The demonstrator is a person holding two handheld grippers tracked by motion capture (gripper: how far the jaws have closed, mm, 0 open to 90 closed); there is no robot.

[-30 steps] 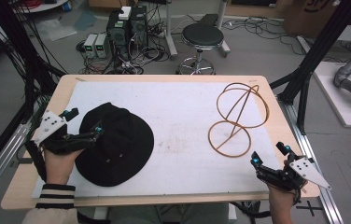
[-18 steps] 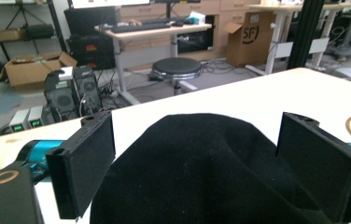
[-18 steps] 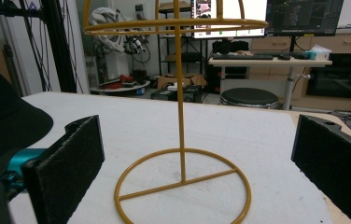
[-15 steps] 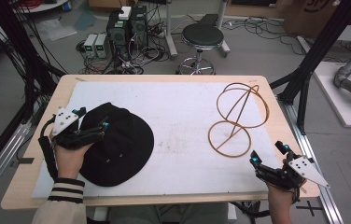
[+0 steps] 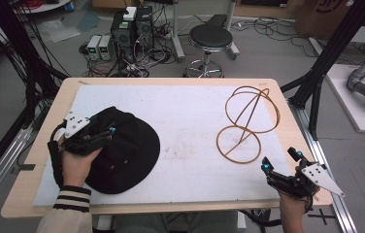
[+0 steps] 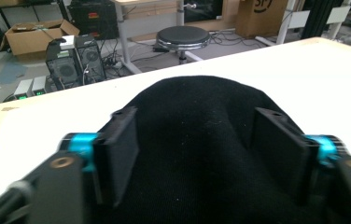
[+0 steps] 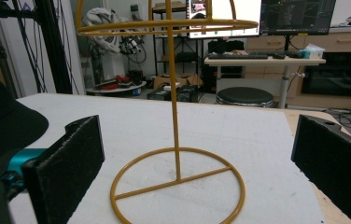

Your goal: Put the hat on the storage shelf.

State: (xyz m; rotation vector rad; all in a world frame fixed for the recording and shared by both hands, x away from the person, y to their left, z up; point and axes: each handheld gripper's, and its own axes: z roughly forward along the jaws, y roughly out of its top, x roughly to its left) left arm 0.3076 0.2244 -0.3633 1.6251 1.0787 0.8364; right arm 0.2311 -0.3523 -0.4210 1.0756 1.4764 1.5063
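High view: left tool [image 5: 104, 137], spread wide over the hat [image 5: 122, 150], should squeeze the cloth firmly; right tool [image 5: 281, 170] waits spread.

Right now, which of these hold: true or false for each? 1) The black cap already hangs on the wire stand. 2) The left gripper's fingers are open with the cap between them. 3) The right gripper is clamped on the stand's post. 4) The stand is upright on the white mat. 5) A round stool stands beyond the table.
1) False: the black cap lies flat on the white mat, apart from the wire stand.
2) True: the left gripper is open and its fingers flank the cap's crown.
3) False: the right gripper is open and short of the stand.
4) True.
5) True: the stool is behind the far edge.
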